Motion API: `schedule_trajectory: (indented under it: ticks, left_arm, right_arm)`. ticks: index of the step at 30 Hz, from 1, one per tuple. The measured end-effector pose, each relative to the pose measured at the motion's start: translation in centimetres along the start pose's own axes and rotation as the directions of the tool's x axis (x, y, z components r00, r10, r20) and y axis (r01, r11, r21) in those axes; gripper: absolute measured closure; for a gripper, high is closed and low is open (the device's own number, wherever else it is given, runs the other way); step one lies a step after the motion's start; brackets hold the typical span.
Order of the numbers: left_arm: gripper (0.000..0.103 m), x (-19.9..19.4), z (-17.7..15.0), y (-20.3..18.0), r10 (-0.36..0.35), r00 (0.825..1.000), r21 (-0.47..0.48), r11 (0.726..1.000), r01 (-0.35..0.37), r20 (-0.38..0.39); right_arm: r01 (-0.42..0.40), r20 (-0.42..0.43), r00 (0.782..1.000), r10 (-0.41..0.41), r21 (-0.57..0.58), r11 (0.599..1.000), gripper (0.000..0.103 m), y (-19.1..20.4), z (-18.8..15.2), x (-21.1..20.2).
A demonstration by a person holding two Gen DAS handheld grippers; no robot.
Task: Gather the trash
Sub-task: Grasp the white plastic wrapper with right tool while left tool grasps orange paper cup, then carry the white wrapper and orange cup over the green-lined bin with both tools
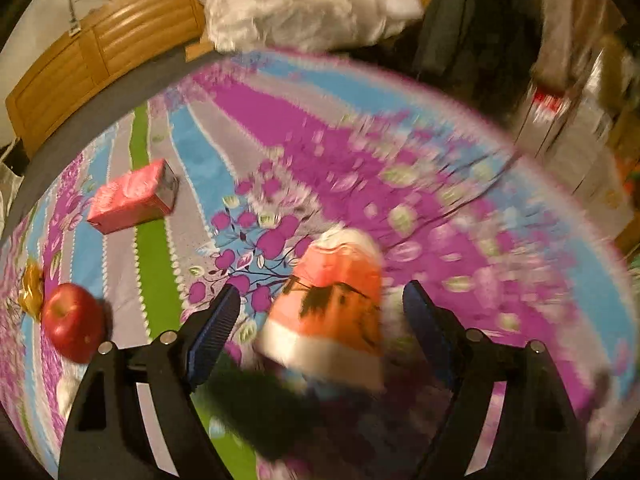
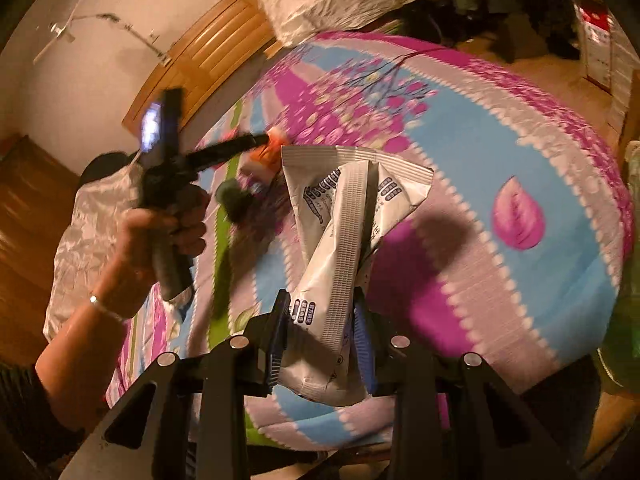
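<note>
Trash lies on a bed (image 1: 360, 128): a gold wrapper (image 1: 32, 288) beside an apple (image 1: 74, 322), then an orange packet (image 1: 336, 300) between the released fingers of the left gripper (image 1: 322, 308). The right gripper (image 2: 322, 340) clenches a white wrapper (image 2: 340, 248). Blur suggests fast motion; the packet could slip aside before being gripped.

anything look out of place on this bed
A whole red apple lies on the floral bedspread among litter: a pink carton on its side and a gold wrapper. It looks like food, not trash.
</note>
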State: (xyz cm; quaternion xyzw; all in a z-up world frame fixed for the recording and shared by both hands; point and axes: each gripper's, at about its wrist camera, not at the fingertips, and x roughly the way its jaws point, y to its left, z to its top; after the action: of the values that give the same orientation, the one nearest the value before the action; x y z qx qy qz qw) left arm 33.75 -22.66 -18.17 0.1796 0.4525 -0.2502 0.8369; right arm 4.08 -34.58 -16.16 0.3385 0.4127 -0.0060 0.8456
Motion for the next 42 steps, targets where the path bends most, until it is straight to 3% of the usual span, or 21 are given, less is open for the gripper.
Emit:
schedule_trajectory:
  ticks: [1,2,5,9,14,17,24,33,37,42]
  left_arm:
    - [0.028,1.7,0.1,0.1,0.005,0.998,0.003,1.000,-0.005,-0.064]
    - [0.043,2.5,-0.1,0.1,-0.016,0.995,0.006,1.000,0.017,-0.098]
    - [0.057,1.3,-0.3,0.1,-0.013,0.998,0.033,0.999,0.015,-0.058]
    - [0.057,-2.8,0.1,1.1,-0.028,0.999,-0.027,0.999,0.028,0.027]
    - [0.057,-10.2,0.9,1.1,-0.101,0.984,-0.096,0.989,0.116,0.148]
    - [0.057,-13.7,1.4,0.0,-0.156,0.967,-0.091,0.980,0.177,0.202]
    - [0.057,-18.9,0.7,-7.2,-0.214,0.949,0.017,0.976,0.216,0.232]
    - [0.057,-22.1,-1.6,-19.4,-0.226,0.944,0.171,0.967,0.188,0.241]
    - [0.057,-22.2,-2.1,-24.6,-0.271,0.939,0.219,0.949,0.225,0.213]
    - [0.057,-22.4,-2.5,-30.2,-0.322,0.927,0.301,0.918,0.256,0.192]
  right_arm:
    - [0.002,0.006,1.000,-0.002,0.005,1.000,0.071,-0.4,0.2,-0.3]
    - [0.006,0.012,1.000,-0.006,0.003,1.000,0.071,-0.2,0.4,-0.1]
    - [0.009,0.030,1.000,-0.008,-0.004,1.000,0.071,0.1,1.2,-0.1]
    - [-0.003,0.067,0.998,0.005,-0.031,1.000,0.071,0.9,2.2,-0.9]
    - [-0.010,0.129,0.991,0.022,-0.098,0.995,0.071,3.4,3.9,-2.4]
    - [0.003,0.168,0.986,0.020,-0.135,0.991,0.071,4.4,4.7,-4.2]
    - [0.091,0.273,0.961,-0.044,-0.160,0.983,0.071,4.2,5.4,-10.4]
    - [0.256,0.374,0.901,-0.219,-0.052,0.965,0.071,-2.0,3.5,-19.9]
    - [0.327,0.394,0.864,-0.313,0.034,0.945,0.071,-6.2,2.6,-23.7]
    - [0.440,0.395,0.802,-0.449,0.119,0.890,0.071,-10.9,1.3,-27.5]
